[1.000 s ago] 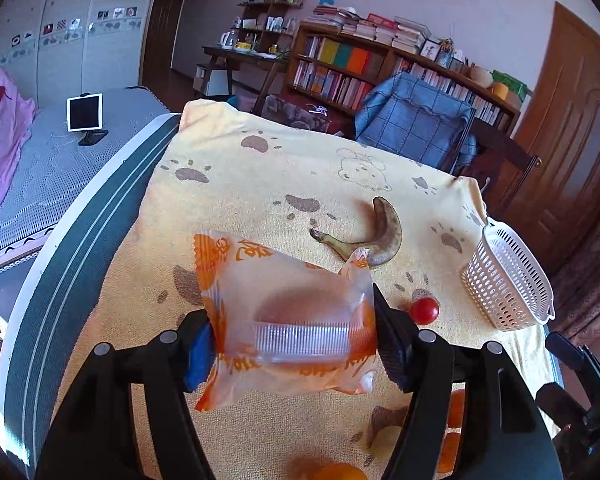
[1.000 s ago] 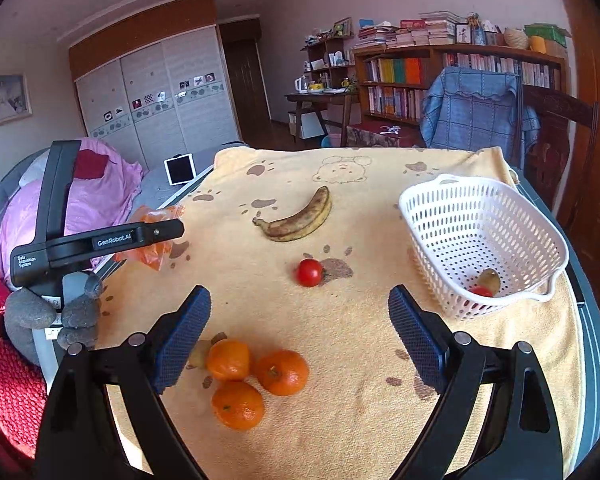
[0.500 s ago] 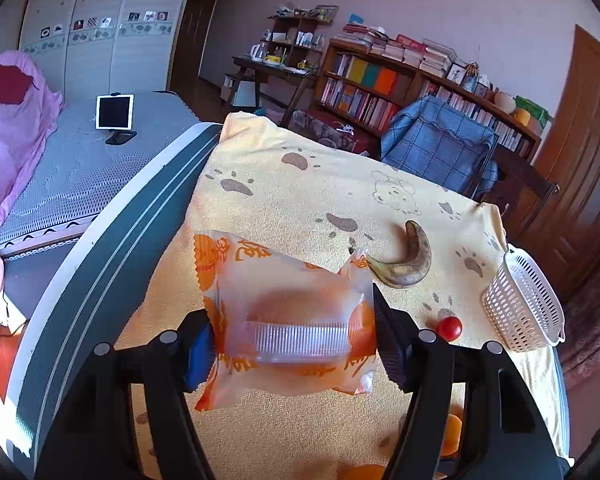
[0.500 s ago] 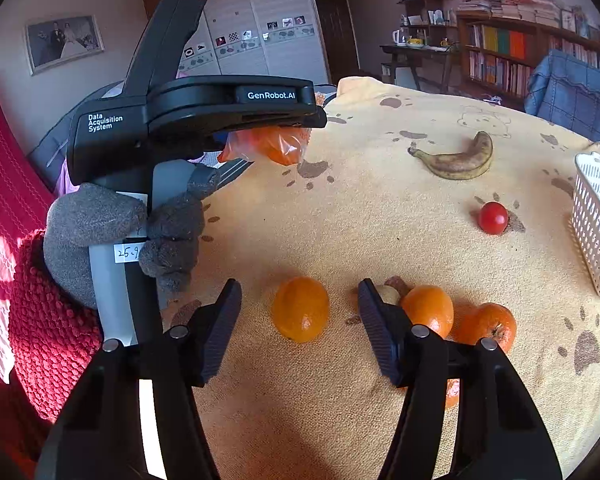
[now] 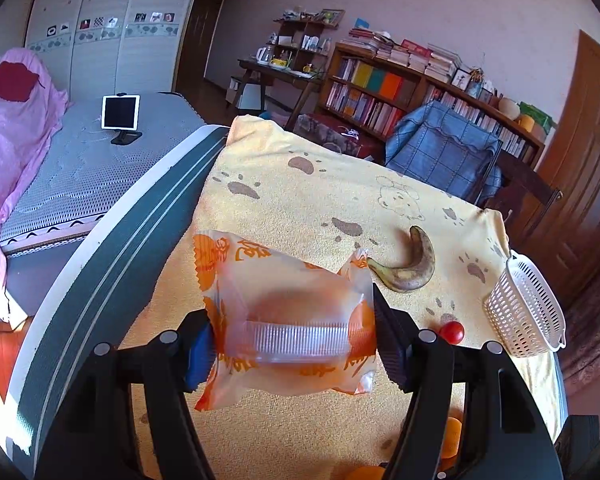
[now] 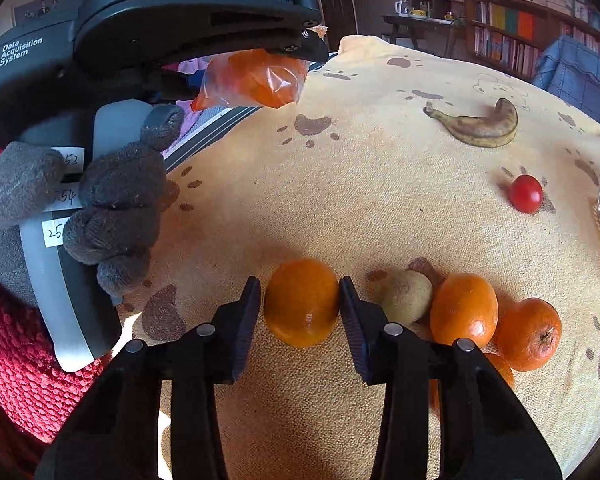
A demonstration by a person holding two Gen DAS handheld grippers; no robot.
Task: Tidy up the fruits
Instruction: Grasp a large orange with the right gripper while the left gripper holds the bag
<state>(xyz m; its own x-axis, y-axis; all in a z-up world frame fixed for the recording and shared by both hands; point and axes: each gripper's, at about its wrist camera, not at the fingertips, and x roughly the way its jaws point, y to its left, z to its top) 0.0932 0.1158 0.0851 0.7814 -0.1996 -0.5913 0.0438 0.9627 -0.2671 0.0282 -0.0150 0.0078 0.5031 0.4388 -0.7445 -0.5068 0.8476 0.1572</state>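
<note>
left gripper (image 5: 292,340): jaws closed on packet (image 5: 288,320), one pad on each side, packet held clear above the desk; in right view the same gripper (image 6: 316,46) sits upper left with a grey gloved hand (image 6: 88,208) on its handle
packet: clear and orange wrapper, ribbed plastic tray inside, contents blurred
right gripper (image 6: 300,304): jaws partly open around orange (image 6: 302,302), pads just beside or touching its sides, cannot tell if clamped; orange rests on the cloth
cloth (image 5: 300,200): yellow with paw prints, covers the desk
kiwi (image 6: 404,296): brownish, just right of the gripped orange, touching the next orange
other oranges (image 6: 464,310): cluster right of the kiwi, near front desk edge, one partly hidden behind right jaw
tomato (image 6: 525,194): alone on cloth, near the basket, well apart from the oranges
banana (image 6: 480,124): spotted brown, lies flat on far half of cloth
basket (image 5: 524,312): white, perforated, at right desk edge; contents not visible
background: bookshelf (image 5: 400,92), tablet (image 5: 120,112) on bed
</note>
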